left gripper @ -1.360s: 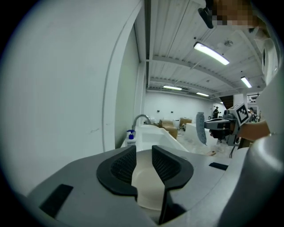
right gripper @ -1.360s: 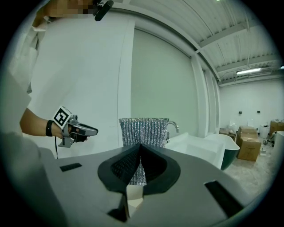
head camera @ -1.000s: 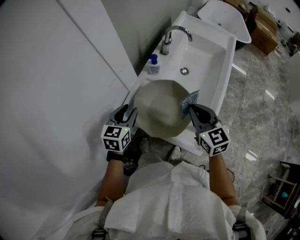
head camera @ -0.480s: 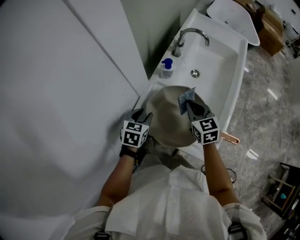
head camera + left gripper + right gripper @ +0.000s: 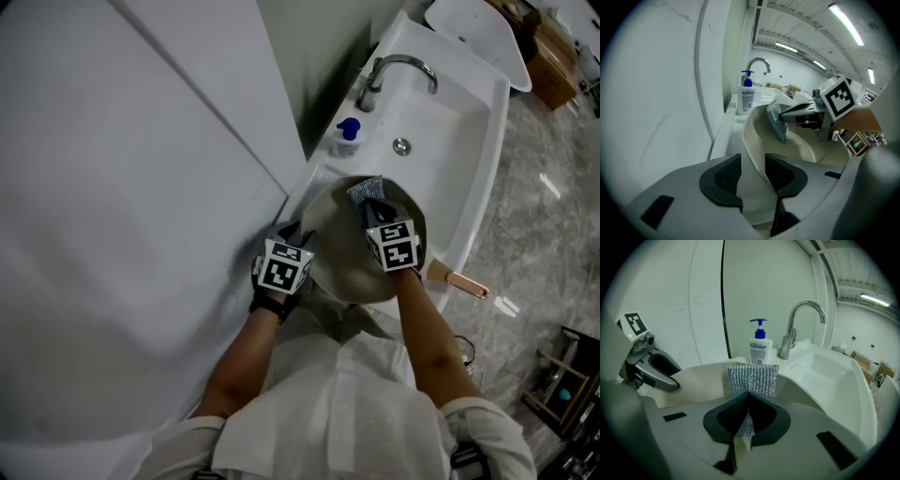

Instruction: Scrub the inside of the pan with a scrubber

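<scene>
A cream pan (image 5: 339, 258) rests on the near end of the white sink (image 5: 469, 141), its copper handle (image 5: 464, 283) sticking out to the right. My right gripper (image 5: 373, 208) hangs over the pan's inside, shut on a silver mesh scrubber (image 5: 364, 190) that stands upright beyond the jaws (image 5: 752, 378). My left gripper (image 5: 292, 230) is at the pan's left edge. Its jaws have just been opening, and in the left gripper view (image 5: 752, 168) the pan's rim (image 5: 752, 140) runs between them with a gap on the outer side.
A soap bottle with a blue pump (image 5: 347, 134) stands on the sink's left ledge, with a curved chrome faucet (image 5: 394, 70) behind it and the drain (image 5: 401, 146) in the basin. A pale wall runs along the left. Grey tiled floor lies to the right.
The right gripper has carried the scrubber from the pan's right rim to over its inside. The left gripper has come down to the pan's left rim.
</scene>
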Motion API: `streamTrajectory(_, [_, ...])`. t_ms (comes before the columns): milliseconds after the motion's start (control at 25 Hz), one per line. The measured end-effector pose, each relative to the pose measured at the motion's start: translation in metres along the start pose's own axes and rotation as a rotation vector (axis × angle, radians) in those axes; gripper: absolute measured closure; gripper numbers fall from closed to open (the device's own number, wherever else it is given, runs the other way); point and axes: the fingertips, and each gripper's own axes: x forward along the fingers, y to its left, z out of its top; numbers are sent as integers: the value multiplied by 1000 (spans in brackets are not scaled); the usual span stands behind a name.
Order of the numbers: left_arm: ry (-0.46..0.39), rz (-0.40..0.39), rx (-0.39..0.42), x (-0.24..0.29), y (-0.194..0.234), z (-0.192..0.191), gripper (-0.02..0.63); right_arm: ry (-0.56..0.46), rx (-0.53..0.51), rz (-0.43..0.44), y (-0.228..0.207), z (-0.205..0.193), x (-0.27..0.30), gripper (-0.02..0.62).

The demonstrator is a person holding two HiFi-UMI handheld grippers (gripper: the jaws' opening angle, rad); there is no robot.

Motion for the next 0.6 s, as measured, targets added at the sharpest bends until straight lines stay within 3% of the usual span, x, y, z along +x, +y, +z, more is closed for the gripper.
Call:
streamTrajectory(120, [5, -27, 7, 3, -2, 1, 486, 28, 11, -5, 2, -2, 12, 580])
streamTrajectory(360, [11, -61, -31, 8, 0, 3, 509, 42, 45, 3, 8, 5, 33, 580])
streamTrajectory(600, [22, -61, -44, 8, 0, 3, 517, 33, 18, 98, 47, 19, 45, 580])
